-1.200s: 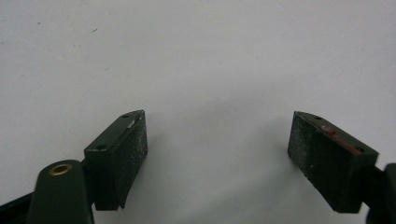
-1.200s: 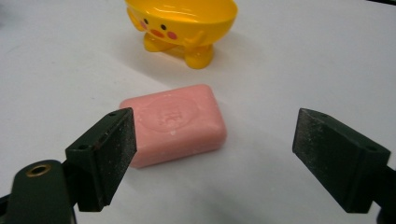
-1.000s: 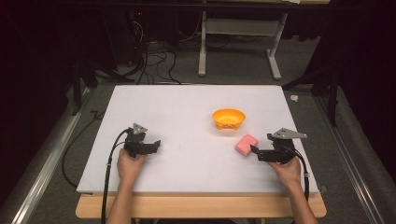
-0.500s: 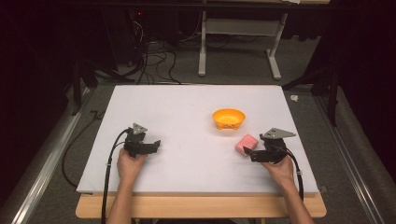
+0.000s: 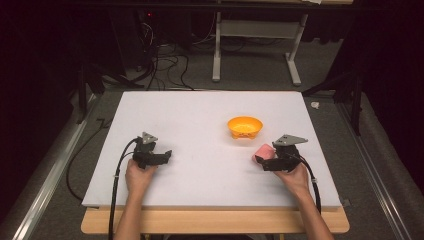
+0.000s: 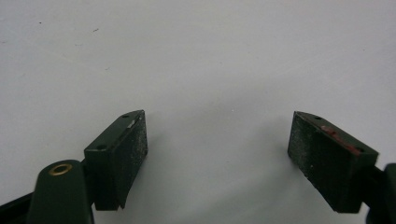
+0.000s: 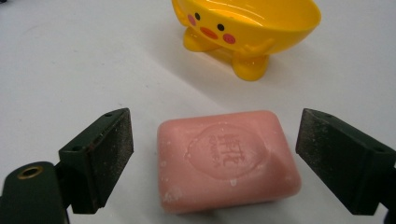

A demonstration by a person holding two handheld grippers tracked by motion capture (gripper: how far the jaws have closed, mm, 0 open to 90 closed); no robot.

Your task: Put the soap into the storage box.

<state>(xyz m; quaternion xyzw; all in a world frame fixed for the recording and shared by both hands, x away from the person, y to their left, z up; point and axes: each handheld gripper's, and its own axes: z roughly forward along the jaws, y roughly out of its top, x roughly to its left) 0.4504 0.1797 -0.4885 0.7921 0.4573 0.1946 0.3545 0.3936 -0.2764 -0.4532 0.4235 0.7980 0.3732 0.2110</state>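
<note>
now | yellow bowl point(image 7: 247, 28) (inside hidden) | right gripper point(image 7: 215, 154) wide around pink soap point(image 7: 226, 161) | left gripper point(image 6: 217, 154) wide, empty

glossy plastic bowl point(image 7: 252, 28), waxy embossed soap point(image 7: 226, 161)

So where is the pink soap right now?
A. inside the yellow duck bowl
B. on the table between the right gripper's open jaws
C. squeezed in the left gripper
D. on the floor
B: the pink soap lies flat on the table between the right gripper's open jaws, untouched, in front of the yellow bowl.
</note>
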